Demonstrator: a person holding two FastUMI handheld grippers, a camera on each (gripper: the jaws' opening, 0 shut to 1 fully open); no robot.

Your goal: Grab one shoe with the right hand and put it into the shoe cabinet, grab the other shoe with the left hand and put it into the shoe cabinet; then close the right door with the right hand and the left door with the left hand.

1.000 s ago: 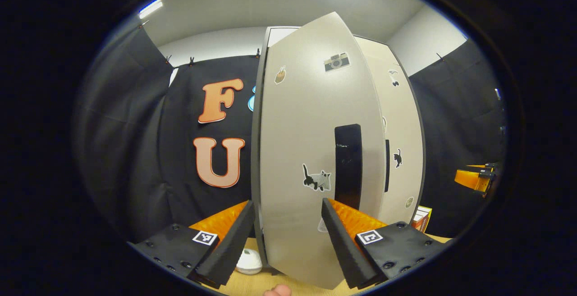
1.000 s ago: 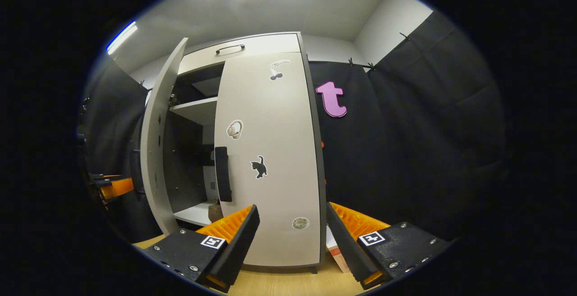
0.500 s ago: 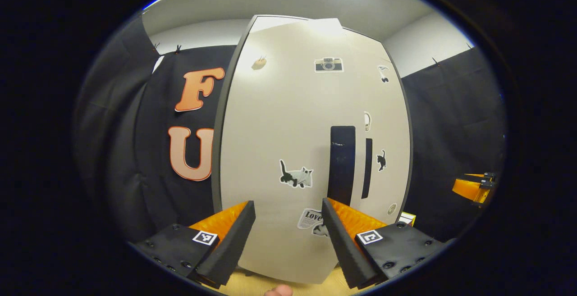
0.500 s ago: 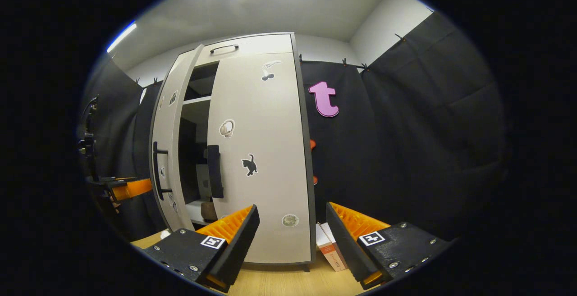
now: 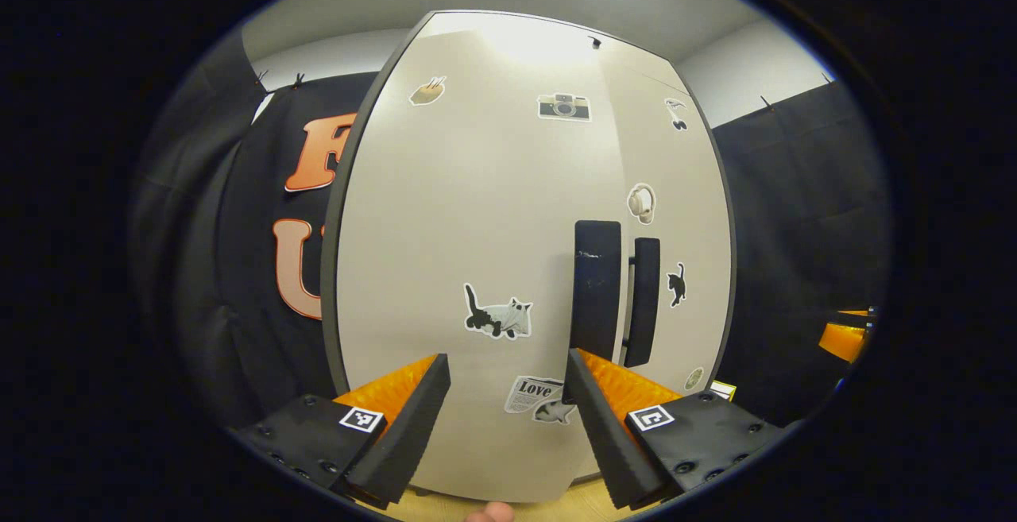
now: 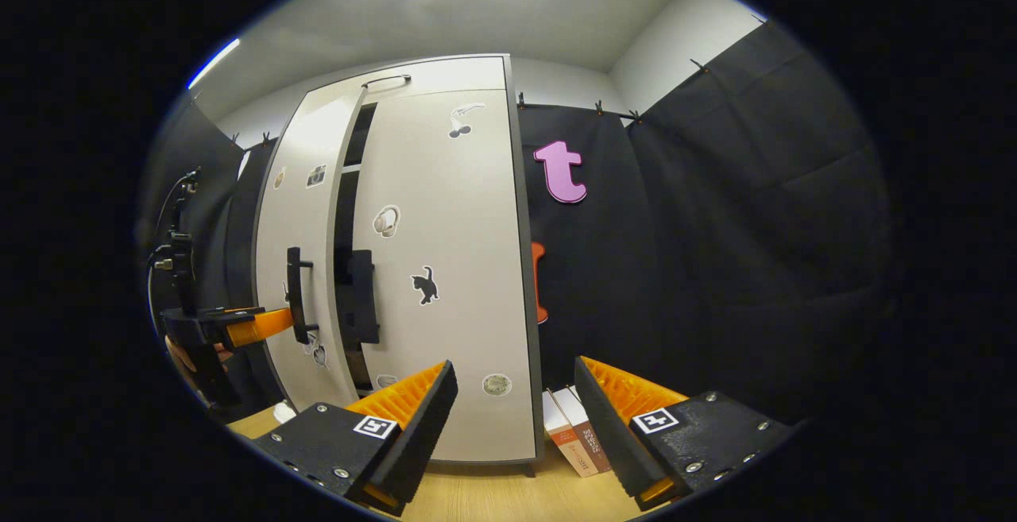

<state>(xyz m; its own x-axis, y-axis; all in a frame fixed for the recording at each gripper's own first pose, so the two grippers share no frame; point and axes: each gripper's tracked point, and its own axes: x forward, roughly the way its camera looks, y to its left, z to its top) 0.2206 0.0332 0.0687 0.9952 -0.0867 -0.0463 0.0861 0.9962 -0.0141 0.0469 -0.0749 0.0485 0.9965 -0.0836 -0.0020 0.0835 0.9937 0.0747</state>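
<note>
We note the left gripper [image 5: 506, 395] spread wide and empty, close before the shoe cabinet's left door [image 5: 469, 212], a smooth beige panel with stickers and a black bar handle [image 5: 597, 288]. In the right gripper view the right gripper [image 6: 515, 403], likewise agape and empty, faces the right door [image 6: 445, 268]; a dark gap [image 6: 347, 212] remains beside it, books [image 6: 574, 438] leaning at the cabinet's right.

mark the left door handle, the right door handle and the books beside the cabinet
left door handle [image 5: 597, 290]: left gripper view, middle of the black bar.
right door handle [image 6: 363, 296]: right gripper view, middle of the black bar.
books [image 6: 570, 433]: right gripper view, spines, on the floor right of the cabinet.
</note>
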